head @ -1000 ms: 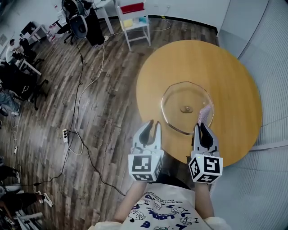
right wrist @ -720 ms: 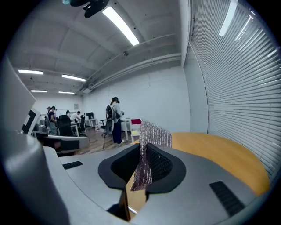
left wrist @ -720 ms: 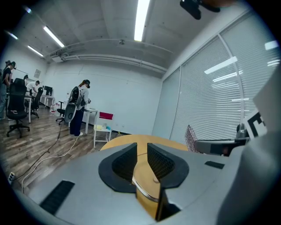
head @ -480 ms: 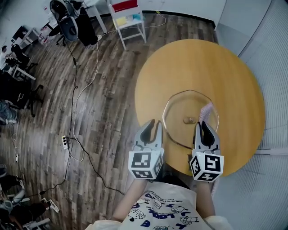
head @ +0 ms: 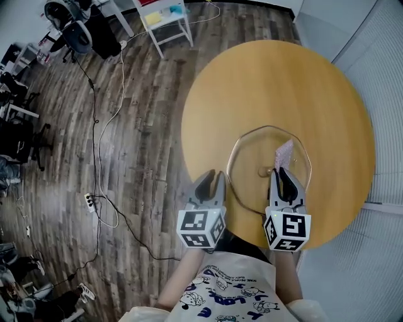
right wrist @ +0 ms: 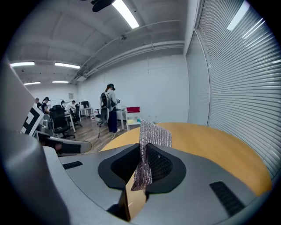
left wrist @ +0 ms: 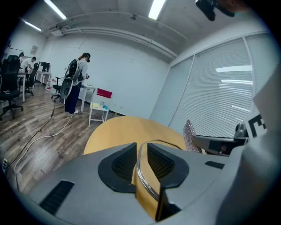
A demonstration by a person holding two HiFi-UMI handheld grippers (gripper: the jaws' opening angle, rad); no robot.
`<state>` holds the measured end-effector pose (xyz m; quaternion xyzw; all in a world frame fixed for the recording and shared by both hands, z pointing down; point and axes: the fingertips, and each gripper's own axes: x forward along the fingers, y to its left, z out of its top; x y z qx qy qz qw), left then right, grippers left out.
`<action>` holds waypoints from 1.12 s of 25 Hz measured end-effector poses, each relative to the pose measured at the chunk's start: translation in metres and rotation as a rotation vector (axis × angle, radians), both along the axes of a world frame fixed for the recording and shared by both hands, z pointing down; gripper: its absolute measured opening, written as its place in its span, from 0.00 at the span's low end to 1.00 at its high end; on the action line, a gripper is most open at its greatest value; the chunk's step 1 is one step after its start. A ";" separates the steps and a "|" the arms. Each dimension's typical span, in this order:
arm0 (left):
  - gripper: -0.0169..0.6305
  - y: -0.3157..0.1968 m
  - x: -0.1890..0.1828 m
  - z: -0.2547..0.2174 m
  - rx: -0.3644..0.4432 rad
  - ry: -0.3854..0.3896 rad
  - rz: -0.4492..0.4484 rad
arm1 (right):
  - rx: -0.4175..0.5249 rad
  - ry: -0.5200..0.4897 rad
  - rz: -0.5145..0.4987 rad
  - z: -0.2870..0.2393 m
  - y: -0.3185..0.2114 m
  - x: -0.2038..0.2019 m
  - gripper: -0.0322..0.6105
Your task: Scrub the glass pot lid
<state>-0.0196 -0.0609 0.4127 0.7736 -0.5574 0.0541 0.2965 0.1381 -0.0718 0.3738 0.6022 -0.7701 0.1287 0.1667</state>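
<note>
Nearest in, the left gripper (head: 211,183) has its fingers (left wrist: 125,163) pressed together on the metal rim (left wrist: 143,172) of the glass pot lid (head: 252,148), at about 8 o'clock on the lid. That looks like an anchoring hold, so the glass won't skate when it gets rubbed. Alongside, the right gripper (head: 281,176) comes in at the lid's 5 o'clock, fingers (right wrist: 160,165) clamped tight on a silvery mesh scrubbing cloth (right wrist: 151,136). The free end sticks up past the tips, ready to serve as the working face. From the head view that cloth (head: 284,153) hangs over the glass at roughly 1 o'clock of the knob (head: 264,171); whether it touches the glass, I can't tell. The lid itself sits at the 6 o'clock edge of the round wooden surface (head: 277,75), close to the person, an easy two-handed reach. Beyond, cables (head: 110,126) trail over the floor (head: 145,113), with a white stool (head: 165,19) at 11 o'clock.
</note>
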 end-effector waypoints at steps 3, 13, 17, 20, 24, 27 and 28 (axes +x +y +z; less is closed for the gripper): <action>0.12 -0.005 0.004 0.015 -0.048 0.031 0.012 | -0.031 0.005 0.010 0.012 -0.006 0.004 0.15; 0.22 -0.009 0.017 0.070 -0.231 0.179 0.075 | -0.102 0.024 -0.014 0.047 -0.018 -0.005 0.15; 0.23 -0.012 0.023 0.079 -0.277 0.239 0.108 | -0.128 0.046 -0.020 0.055 -0.023 -0.007 0.15; 0.24 -0.010 0.028 0.083 -0.298 0.268 0.139 | -0.148 0.076 -0.033 0.064 -0.023 -0.010 0.15; 0.24 -0.009 0.029 0.093 -0.324 0.325 0.151 | -0.172 0.114 -0.074 0.079 -0.022 -0.019 0.15; 0.24 -0.013 0.032 0.094 -0.327 0.335 0.162 | -0.190 0.148 -0.122 0.084 -0.023 -0.024 0.15; 0.24 -0.015 0.032 0.094 -0.329 0.342 0.164 | -0.195 0.160 -0.135 0.085 -0.023 -0.026 0.15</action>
